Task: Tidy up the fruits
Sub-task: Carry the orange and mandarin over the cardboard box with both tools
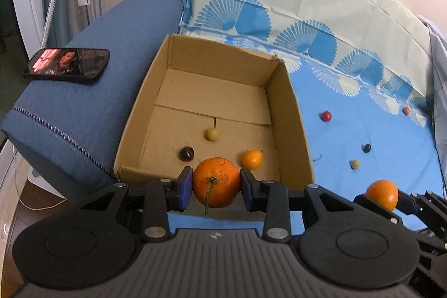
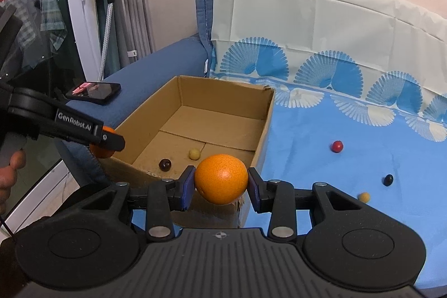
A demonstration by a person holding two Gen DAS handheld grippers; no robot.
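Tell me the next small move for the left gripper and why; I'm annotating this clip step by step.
Probably ease the left gripper forward over the box wall, then open. It is shut on a stemmed orange at the near rim, not yet over the floor. The right gripper holds its own orange by the box's near corner, so keep the two apart.

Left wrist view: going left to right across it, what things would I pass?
Phone → dark berry in the box → stemmed orange in the left claw → red berry → orange in the right claw.
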